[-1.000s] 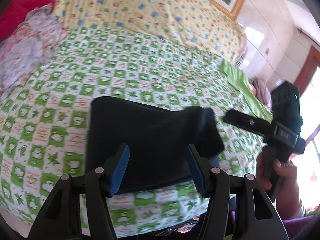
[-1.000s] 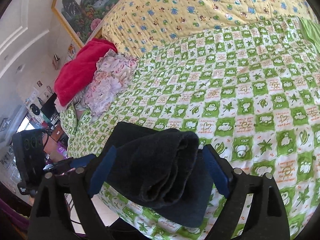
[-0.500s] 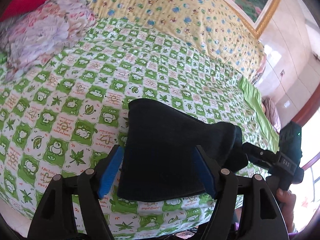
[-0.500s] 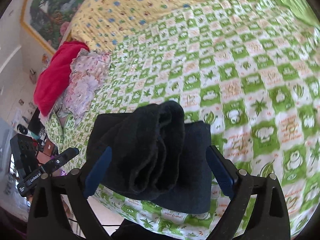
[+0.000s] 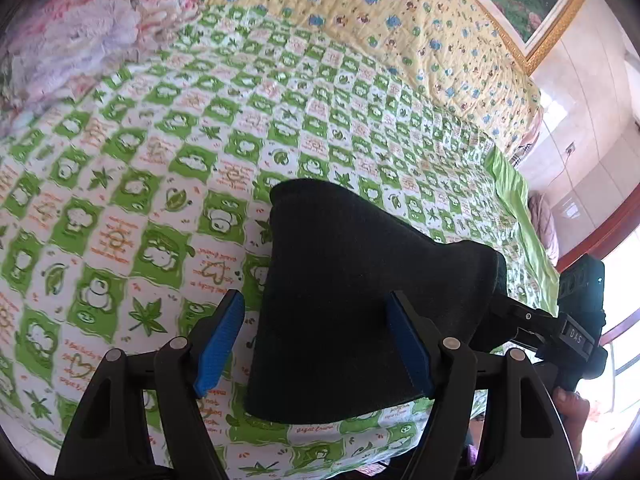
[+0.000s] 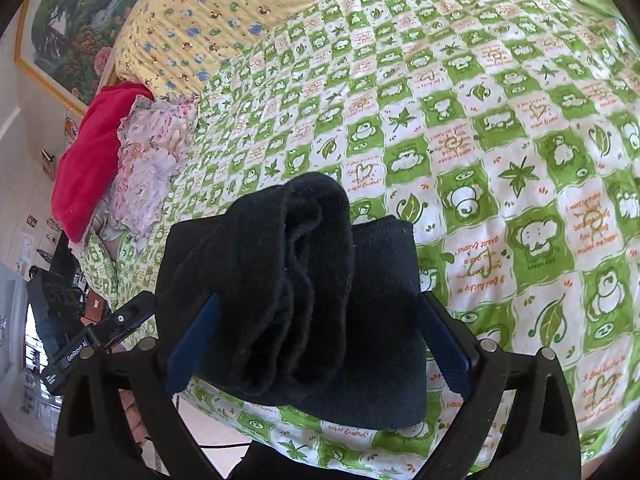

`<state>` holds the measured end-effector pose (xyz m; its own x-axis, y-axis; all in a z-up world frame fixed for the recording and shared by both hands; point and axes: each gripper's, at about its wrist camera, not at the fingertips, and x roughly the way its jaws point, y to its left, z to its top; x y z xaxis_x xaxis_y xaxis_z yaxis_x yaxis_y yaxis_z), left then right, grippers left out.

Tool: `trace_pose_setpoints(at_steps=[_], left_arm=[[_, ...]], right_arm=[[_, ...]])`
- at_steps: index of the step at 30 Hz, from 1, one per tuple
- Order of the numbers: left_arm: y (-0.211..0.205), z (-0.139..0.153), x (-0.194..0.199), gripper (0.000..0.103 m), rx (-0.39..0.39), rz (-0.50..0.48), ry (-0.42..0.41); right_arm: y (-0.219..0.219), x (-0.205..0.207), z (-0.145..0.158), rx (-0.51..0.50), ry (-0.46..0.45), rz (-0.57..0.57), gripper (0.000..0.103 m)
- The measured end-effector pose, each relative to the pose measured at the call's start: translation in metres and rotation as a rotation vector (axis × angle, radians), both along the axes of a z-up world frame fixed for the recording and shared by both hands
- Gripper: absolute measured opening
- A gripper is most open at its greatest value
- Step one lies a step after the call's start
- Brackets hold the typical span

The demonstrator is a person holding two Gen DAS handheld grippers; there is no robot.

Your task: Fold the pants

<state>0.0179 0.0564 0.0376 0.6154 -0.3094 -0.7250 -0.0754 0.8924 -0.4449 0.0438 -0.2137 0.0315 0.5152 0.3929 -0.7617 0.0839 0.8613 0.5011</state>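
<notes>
Through my left wrist camera I see the left gripper (image 5: 316, 344) with its jaws spread wide, one blue pad (image 5: 219, 338) off the left edge of the pants (image 5: 352, 312), the other (image 5: 410, 344) over the dark cloth. I cannot tell whether either pad touches the fabric; nothing is clamped. The pants lie as a black folded bundle on the near part of the green checked bedsheet (image 5: 160, 184), close to the bed's near edge. At the right, the right gripper (image 5: 520, 316) reaches in against the bundle's right end, a hand (image 5: 572, 404) on its handle below. A yellow printed quilt (image 5: 360, 12) covers the far side of the bed, and a pale floral cloth (image 5: 80, 36) lies at far left.

Through my right wrist camera, the right gripper (image 6: 320, 340) also has its jaws apart, and the rolled end of the pants (image 6: 288, 292) sits between them, layered folds facing me, not squeezed. The left gripper (image 6: 100, 336) shows at lower left beside the bundle. Far left, a red cloth (image 6: 88, 160) and the floral cloth (image 6: 152, 160) rest together at the bed's edge, and a framed painting (image 6: 72, 16) hangs on the wall beyond.
</notes>
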Motion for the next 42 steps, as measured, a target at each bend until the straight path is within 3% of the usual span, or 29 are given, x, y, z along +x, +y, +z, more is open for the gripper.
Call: trace_pose_setpoints(at_steps=[12, 18, 23, 28, 42], left_arm=[[-0.005, -0.025, 0.021, 0.077, -0.039, -0.026, 0.074], [-0.007, -0.032, 0.027, 0.080, -0.055, -0.033, 0.095], [-0.008, -0.040, 0.030, 0.085, -0.071, -0.032, 0.113], [-0.017, -0.039, 0.033, 0.086, -0.036, -0.028, 0.109], [-0.025, -0.030, 0.030, 0.045, -0.028, -0.041, 0.087]], right_arm=[[-0.010, -0.002, -0.024, 0.061, 0.035, 0.010, 0.096], [-0.016, -0.007, -0.033, 0.105, 0.038, 0.025, 0.082], [-0.025, -0.014, -0.035, 0.142, 0.023, 0.052, 0.064], [-0.029, -0.019, -0.037, 0.156, 0.009, 0.067, 0.058], [-0.027, -0.021, -0.035, 0.149, -0.031, 0.091, 0.056]])
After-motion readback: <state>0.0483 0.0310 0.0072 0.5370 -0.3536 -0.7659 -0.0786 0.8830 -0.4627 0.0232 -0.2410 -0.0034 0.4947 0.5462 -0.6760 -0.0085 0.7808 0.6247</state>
